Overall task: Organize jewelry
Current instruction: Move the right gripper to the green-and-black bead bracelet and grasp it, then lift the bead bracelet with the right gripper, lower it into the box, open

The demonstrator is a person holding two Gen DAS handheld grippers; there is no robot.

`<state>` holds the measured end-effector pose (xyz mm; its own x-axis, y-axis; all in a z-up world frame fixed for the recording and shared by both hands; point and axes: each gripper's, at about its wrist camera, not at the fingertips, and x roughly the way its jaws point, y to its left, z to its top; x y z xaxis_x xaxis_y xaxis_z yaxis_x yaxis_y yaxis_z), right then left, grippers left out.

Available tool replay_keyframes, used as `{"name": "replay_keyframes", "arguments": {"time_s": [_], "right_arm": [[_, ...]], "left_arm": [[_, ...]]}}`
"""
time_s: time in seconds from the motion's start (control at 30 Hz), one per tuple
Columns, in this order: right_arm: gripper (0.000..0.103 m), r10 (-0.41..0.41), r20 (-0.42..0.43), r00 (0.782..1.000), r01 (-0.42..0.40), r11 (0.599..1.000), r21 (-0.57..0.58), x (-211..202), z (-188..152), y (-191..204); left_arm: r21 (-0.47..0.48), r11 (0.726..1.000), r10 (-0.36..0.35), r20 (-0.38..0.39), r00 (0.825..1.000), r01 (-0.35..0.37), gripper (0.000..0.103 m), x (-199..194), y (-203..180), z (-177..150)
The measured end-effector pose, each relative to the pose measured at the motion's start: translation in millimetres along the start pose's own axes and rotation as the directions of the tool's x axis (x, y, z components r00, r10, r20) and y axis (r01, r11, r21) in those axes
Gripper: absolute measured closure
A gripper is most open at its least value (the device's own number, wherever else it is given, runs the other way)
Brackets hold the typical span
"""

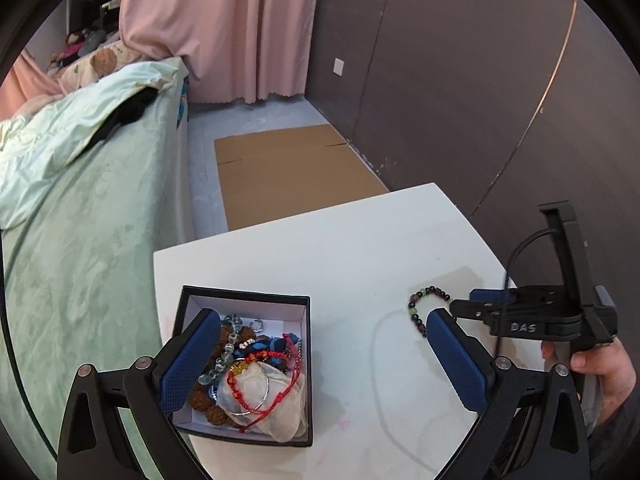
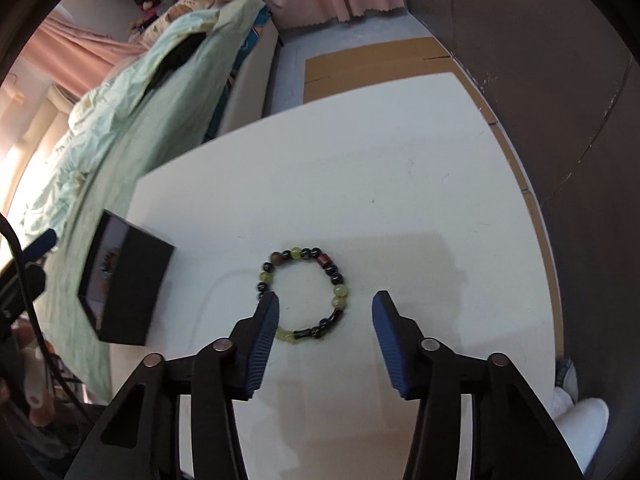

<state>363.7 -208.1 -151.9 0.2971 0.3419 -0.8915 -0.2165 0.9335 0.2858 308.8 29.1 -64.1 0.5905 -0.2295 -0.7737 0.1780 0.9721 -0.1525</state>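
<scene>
A bead bracelet (image 2: 305, 294) of black and green beads with one red bead lies flat on the white table (image 2: 360, 168). My right gripper (image 2: 325, 300) is open just above it, the left fingertip over its left edge. In the left wrist view the bracelet (image 1: 424, 304) lies right of a black open box (image 1: 244, 364) full of tangled bracelets, beads and a silver bangle. My left gripper (image 1: 320, 318) is open and empty, its left finger over the box. The right gripper (image 1: 464, 304) shows there beside the bracelet. The box also shows in the right wrist view (image 2: 124, 276).
A bed with a pale green duvet (image 1: 80, 200) runs along the table's left side. Flat cardboard (image 1: 292, 168) lies on the floor beyond the table. A dark wall (image 1: 480, 80) stands to the right, pink curtains (image 1: 224, 28) behind.
</scene>
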Motion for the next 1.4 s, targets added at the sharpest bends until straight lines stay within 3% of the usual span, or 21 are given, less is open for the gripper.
{"name": "replay_keyframes", "arguments": {"time_s": [0.27,0.43,0.47,0.57,0.77,1.4], "right_arm": [[0.062,-0.112,0.007,0.994,0.112,0.99,-0.087,13.0,6.3,17.7],[0.075,-0.253,0.035,0.967,0.255,0.944,-0.208,17.4,-0.8,40.8],[0.084,-0.245,0.034,0.969,0.246,0.945,-0.217,17.3,-1.4,43.0],[0.093,-0.244,0.03,0.969,0.244,0.942,-0.232,16.8,-2.1,47.1],[0.094,-0.262,0.024,0.965,0.261,0.94,-0.22,11.5,-7.6,49.1],[0.094,-0.137,0.223,0.965,0.164,0.981,-0.106,-88.1,-7.0,80.4]], "left_arm": [[-0.01,1.0,0.015,-0.004,1.0,-0.015,0.001,8.0,15.3,-1.0],[0.003,1.0,0.019,-0.005,1.0,-0.019,0.001,7.9,17.8,-1.9],[0.003,1.0,0.011,-0.003,1.0,-0.011,0.001,7.2,17.8,-2.4],[0.006,1.0,0.011,0.0,1.0,-0.011,0.001,5.5,18.0,-3.5],[0.003,1.0,0.017,0.009,1.0,-0.017,0.001,-1.1,18.8,-5.7],[-0.016,1.0,0.027,0.089,0.996,-0.025,0.001,-37.4,33.1,-10.6]]}}
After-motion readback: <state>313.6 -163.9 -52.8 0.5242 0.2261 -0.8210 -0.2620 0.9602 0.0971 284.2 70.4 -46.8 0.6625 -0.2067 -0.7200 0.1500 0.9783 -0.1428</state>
